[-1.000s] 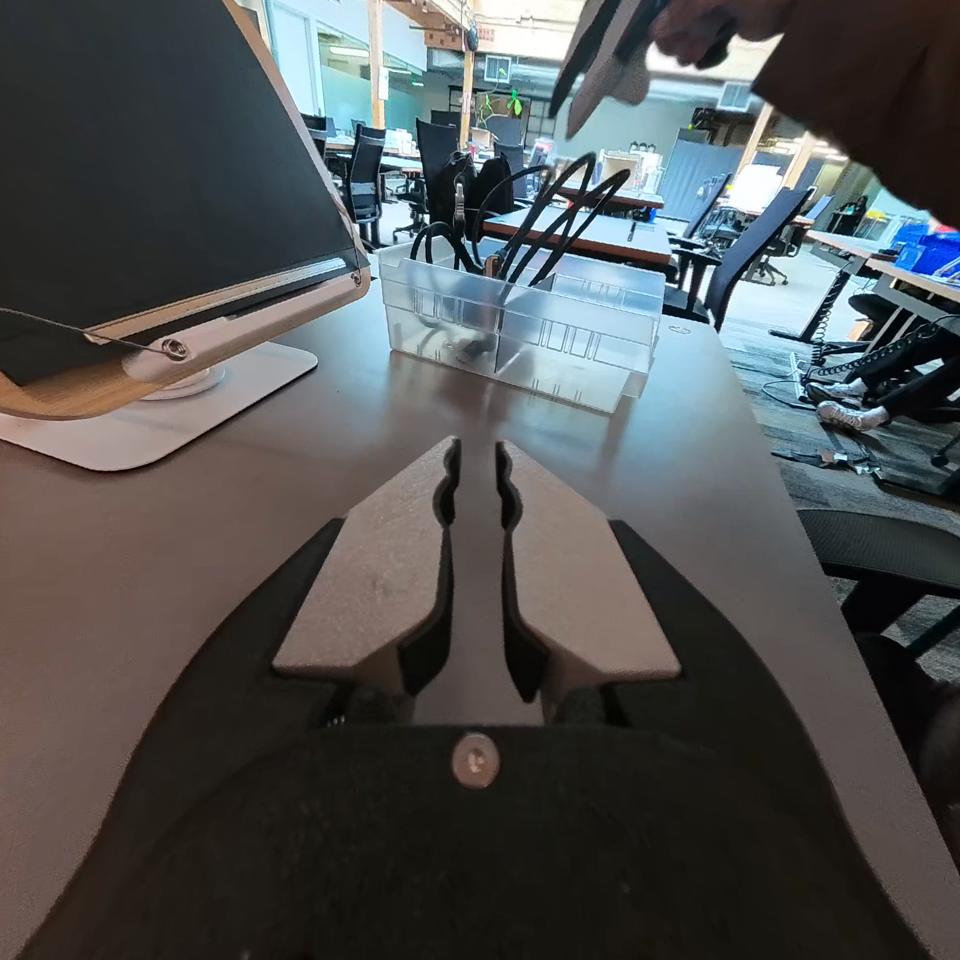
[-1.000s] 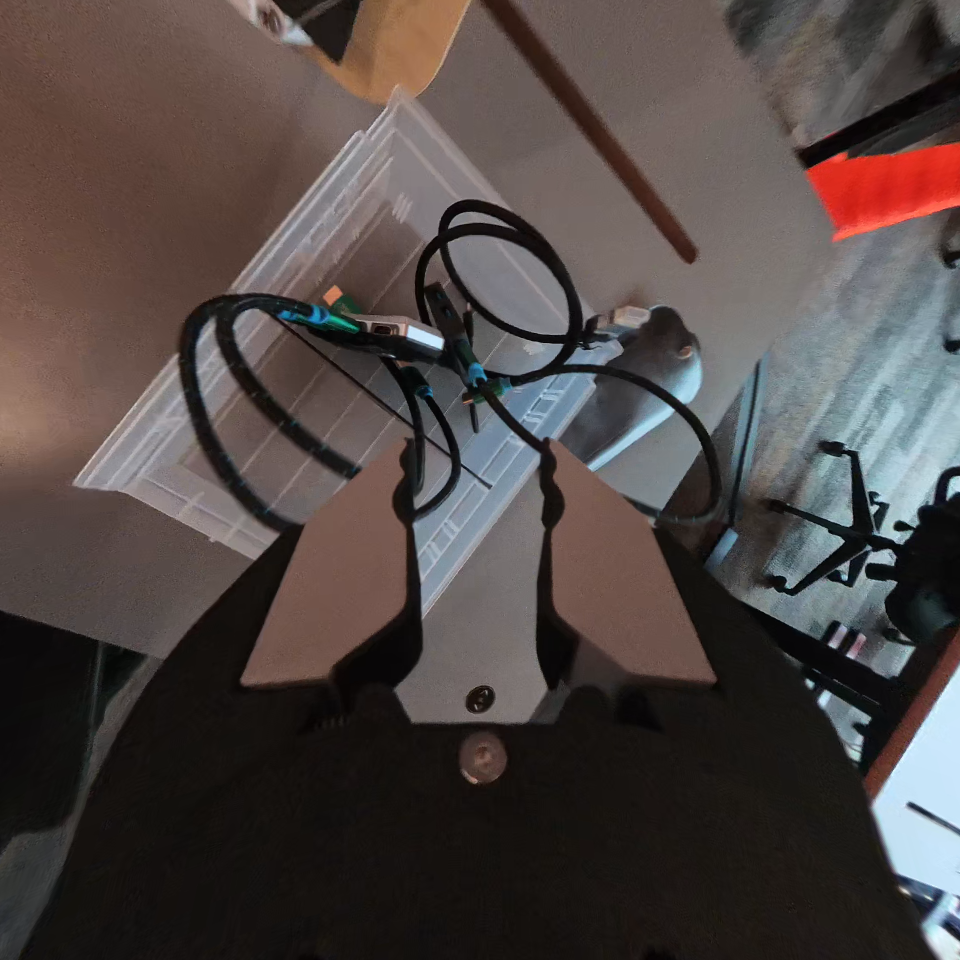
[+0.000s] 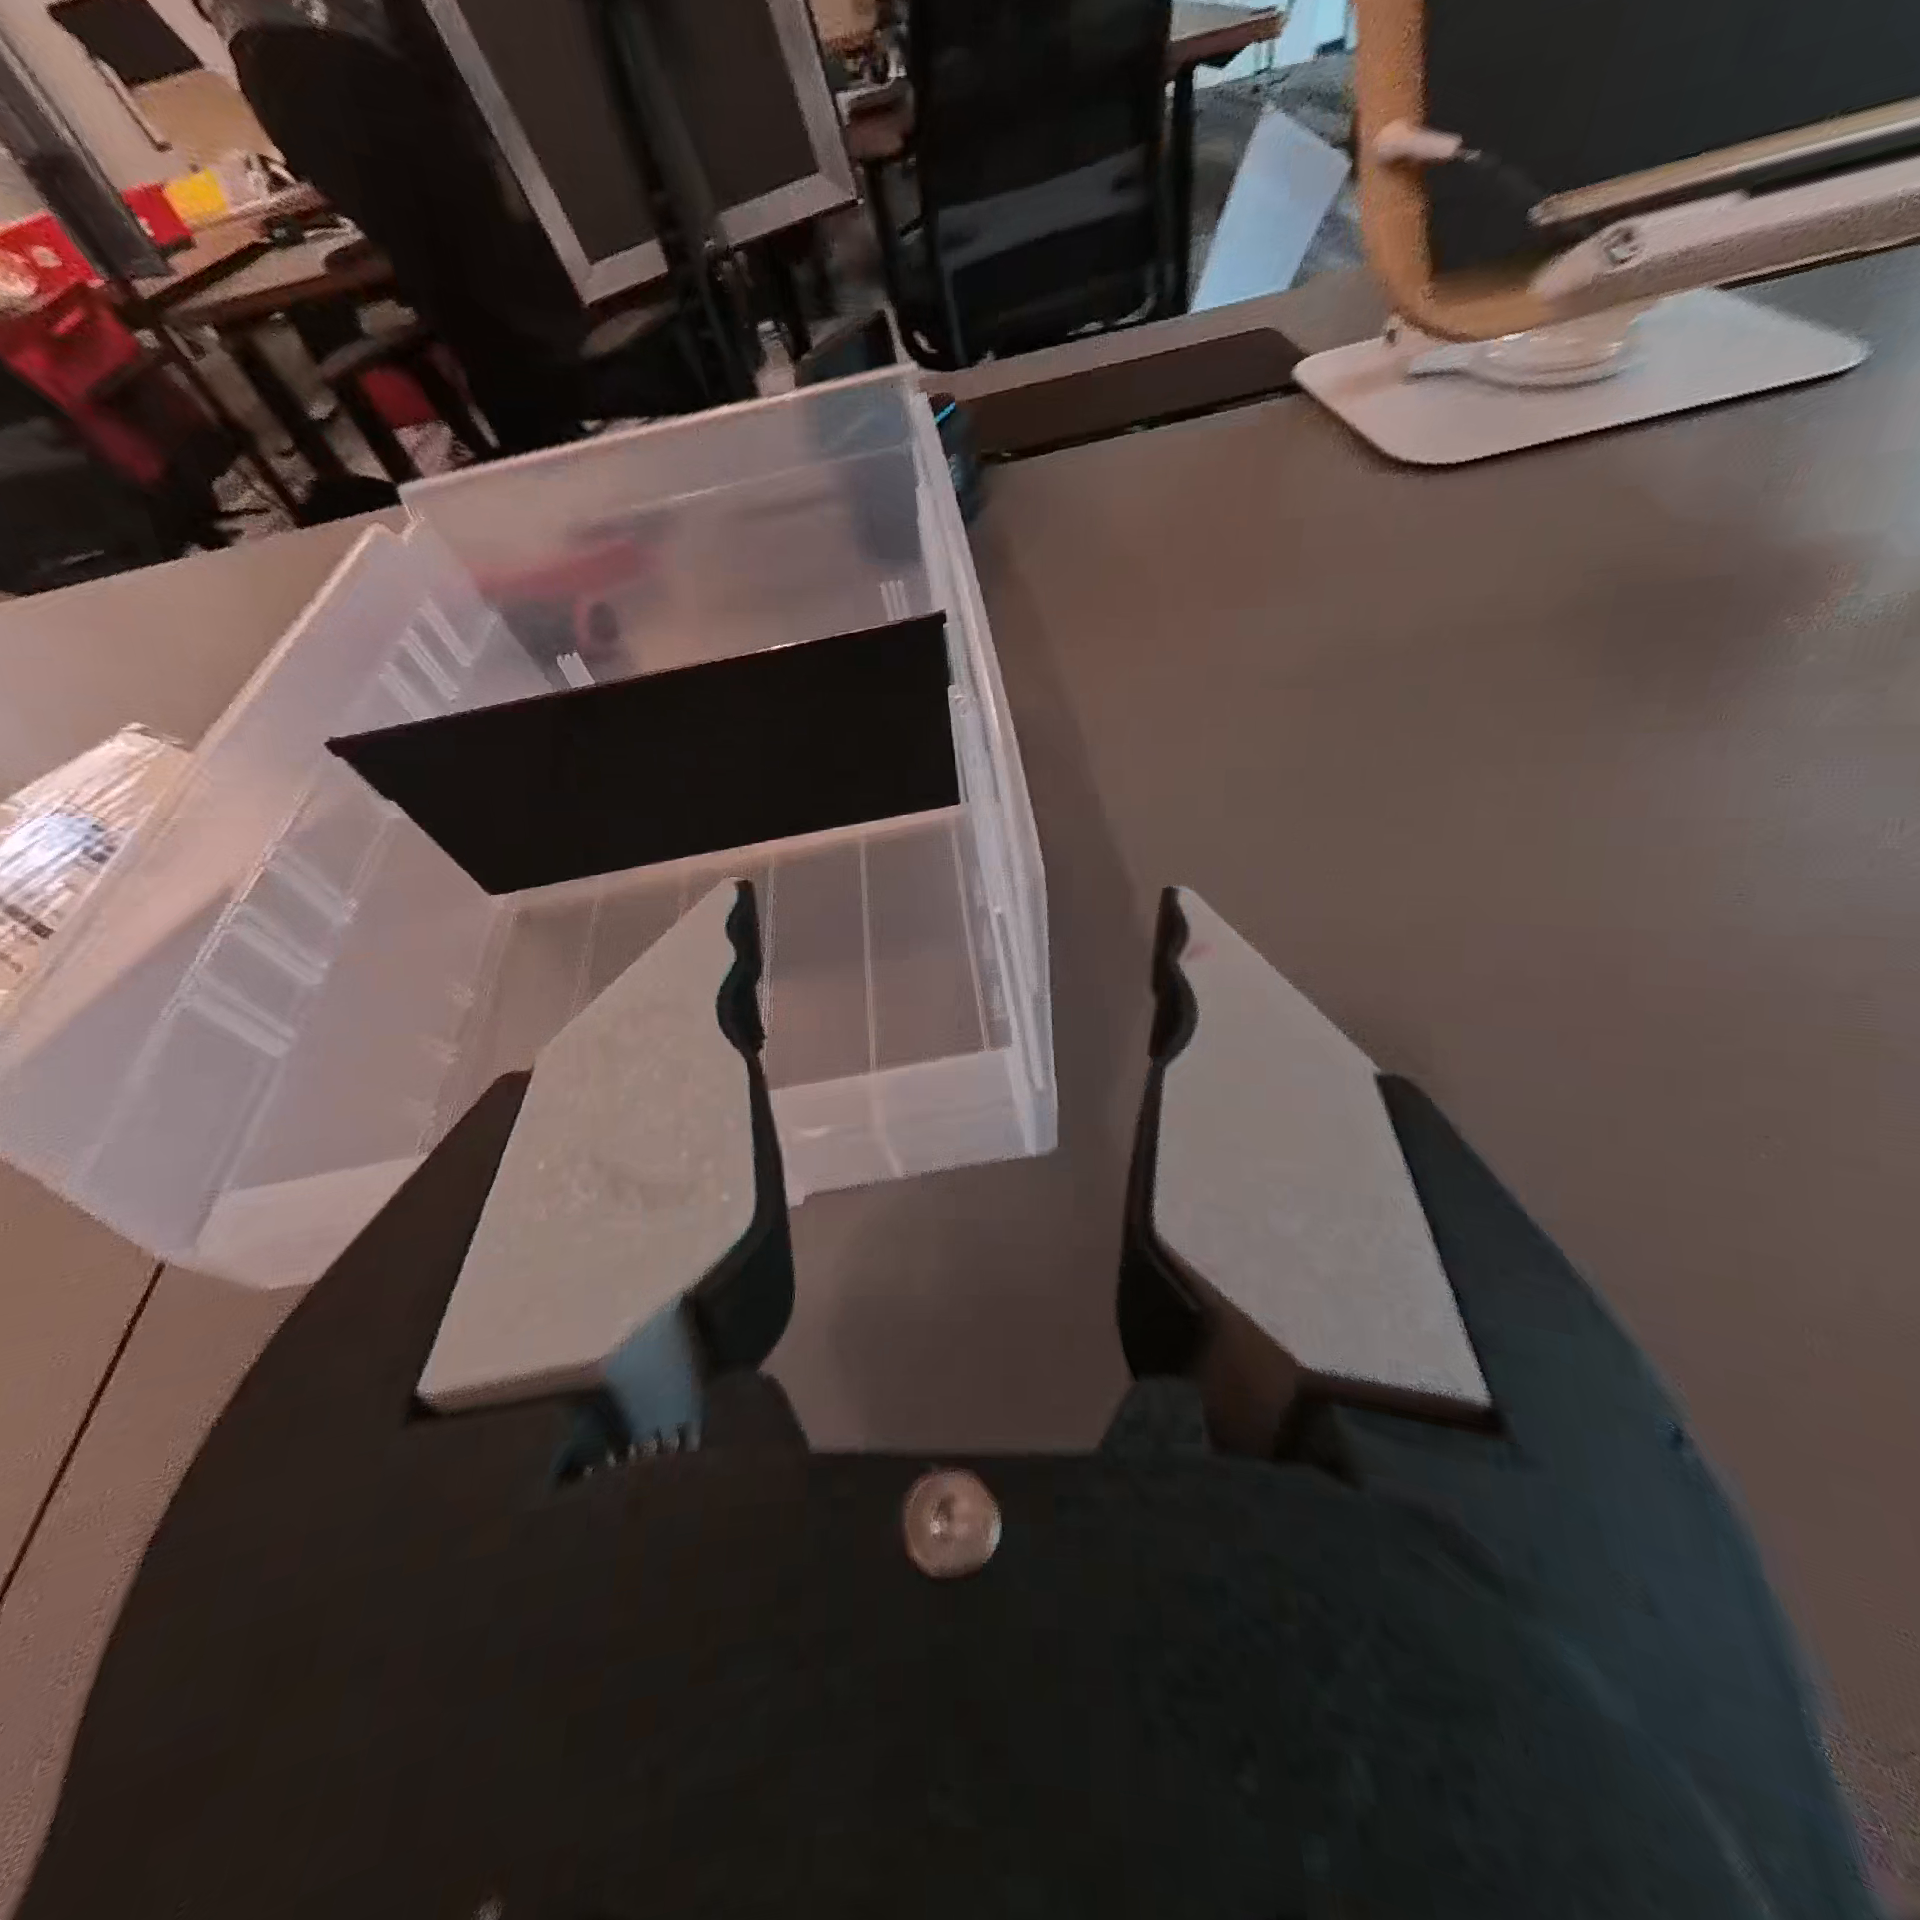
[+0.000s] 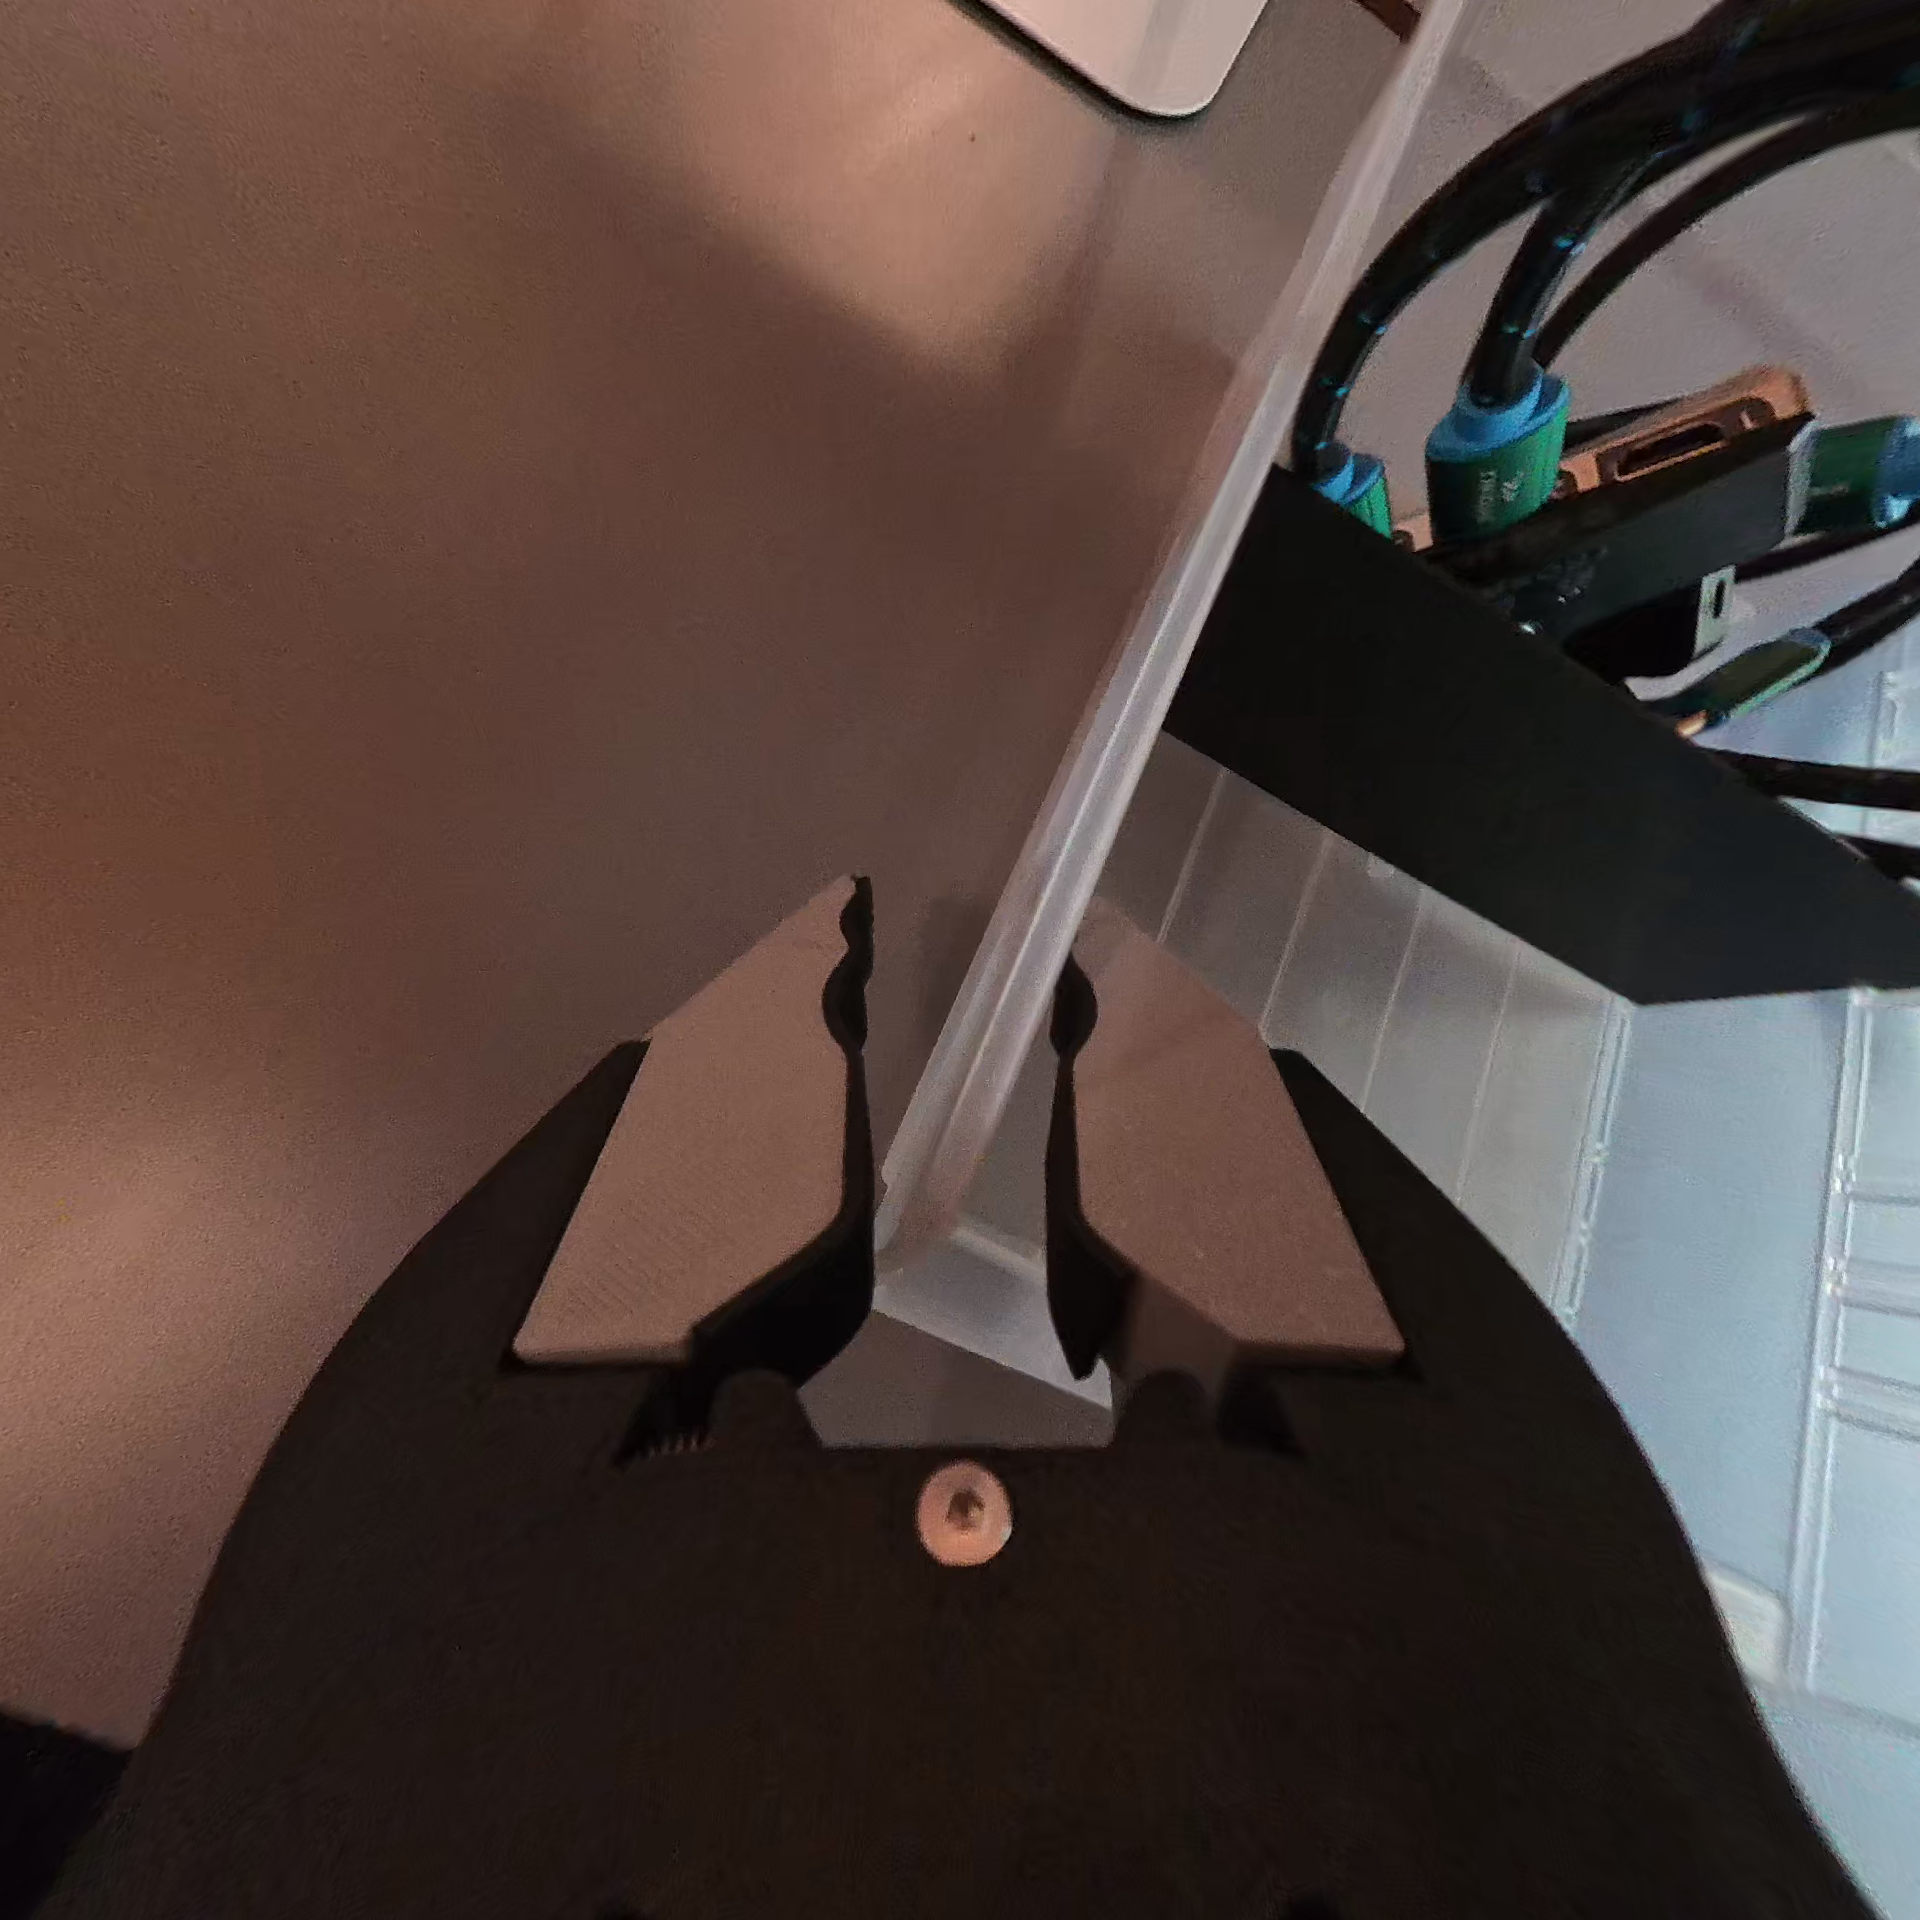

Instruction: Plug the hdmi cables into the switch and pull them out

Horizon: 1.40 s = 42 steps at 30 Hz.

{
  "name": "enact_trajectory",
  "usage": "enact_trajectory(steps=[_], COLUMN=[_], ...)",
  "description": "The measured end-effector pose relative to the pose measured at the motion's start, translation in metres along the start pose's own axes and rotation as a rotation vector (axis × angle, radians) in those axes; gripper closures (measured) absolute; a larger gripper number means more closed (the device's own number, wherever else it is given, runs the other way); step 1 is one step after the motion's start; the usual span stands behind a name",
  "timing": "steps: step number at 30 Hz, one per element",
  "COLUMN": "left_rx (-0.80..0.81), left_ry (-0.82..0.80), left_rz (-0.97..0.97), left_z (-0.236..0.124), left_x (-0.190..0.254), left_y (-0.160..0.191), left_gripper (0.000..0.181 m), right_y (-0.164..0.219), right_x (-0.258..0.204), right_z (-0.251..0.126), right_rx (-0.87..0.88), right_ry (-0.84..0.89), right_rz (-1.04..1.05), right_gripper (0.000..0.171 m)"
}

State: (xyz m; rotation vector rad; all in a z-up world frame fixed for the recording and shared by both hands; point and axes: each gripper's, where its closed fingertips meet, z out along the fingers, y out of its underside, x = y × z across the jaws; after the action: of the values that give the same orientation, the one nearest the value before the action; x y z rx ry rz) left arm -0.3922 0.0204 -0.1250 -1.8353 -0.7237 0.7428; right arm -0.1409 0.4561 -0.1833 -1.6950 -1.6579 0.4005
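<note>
In the left wrist view, a clear plastic bin (image 3: 966,810) with a black divider (image 3: 675,769) sits on the desk (image 3: 1455,779); the left gripper (image 3: 956,904) hangs wide and empty beside its near corner. In the right wrist view, the right gripper (image 4: 961,925) is narrowed astride the bin's rim, contact unclear. Right of it, beyond the divider, the switch (image 4: 1683,457) lies among black cables (image 4: 1496,208) with green plugs (image 4: 1496,457).

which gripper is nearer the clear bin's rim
Right. The right gripper straddles the clear bin's rim, wall between its jaws. The left gripper hangs open beside the bin's corner, touching nothing.
</note>
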Motion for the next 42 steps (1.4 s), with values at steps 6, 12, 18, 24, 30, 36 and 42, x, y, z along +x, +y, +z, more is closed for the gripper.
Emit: enact_trajectory(steps=[6, 12, 18, 24, 30, 36, 42], left_rx=[-0.015, 0.124, 0.263, 0.432, 0.468, 0.557, 0.659], left_ry=[-0.076, -0.083, -0.141, -0.189, -0.192, -0.105, 0.133], left_rz=[0.169, 0.007, 0.058, 0.021, 0.009, 0.008, 0.165], left_z=[0.038, 0.011, -0.048, -0.097, -0.116, -0.138, -0.158], left_x=[-0.003, -0.041, -0.062, -0.071, -0.082, -0.061, 0.054], left_y=[0.005, -0.021, -0.072, -0.111, -0.113, -0.135, -0.168], left_gripper=[0.179, 0.180, 0.180, 0.181, 0.181, 0.181, 0.181], right_y=[0.012, -0.010, -0.070, -0.160, -0.207, -0.197, -0.174], right_x=[-0.044, -0.137, -0.271, -0.437, -0.485, -0.405, -0.265], right_z=[-0.029, -0.042, -0.034, -0.011, -0.042, -0.084, -0.131], right_rx=[-0.003, 0.021, 0.054, 0.142, 0.220, 0.318, 0.453], right_ry=[-0.065, -0.208, -0.335, -0.574, -0.635, -0.669, -0.552], right_rz=[-0.036, -0.133, -0.269, -0.340, -0.330, -0.255, -0.142], right_gripper=[0.144, 0.137, 0.121, 0.102, 0.104, 0.104, 0.102])
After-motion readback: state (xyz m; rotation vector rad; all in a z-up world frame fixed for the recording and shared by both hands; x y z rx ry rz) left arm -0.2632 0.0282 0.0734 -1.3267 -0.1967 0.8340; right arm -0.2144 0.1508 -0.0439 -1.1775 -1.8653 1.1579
